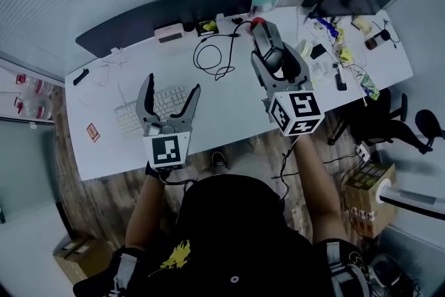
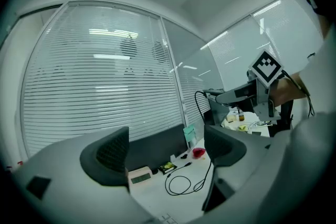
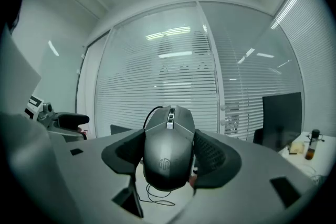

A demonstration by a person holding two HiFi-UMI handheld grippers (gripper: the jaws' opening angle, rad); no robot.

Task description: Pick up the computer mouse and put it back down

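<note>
The right claw (image 3: 169,162) stands about half apart, its pads clamped on the sides of the grey computer mouse (image 3: 168,136), which is held clear above the white counter (image 1: 229,108) with its cord trailing from its nose. The left claw (image 2: 165,152) gapes wide with nothing in it, over the keyboard (image 1: 128,118). Beyond them lies a looped black cable (image 1: 215,62). Farther back, a small pale display box (image 1: 169,32) and a red object (image 1: 258,22) sit by the dark partition (image 1: 160,14).

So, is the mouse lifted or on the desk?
Lifted: the right gripper clamps the mouse by its sides, clear above the desk.
</note>
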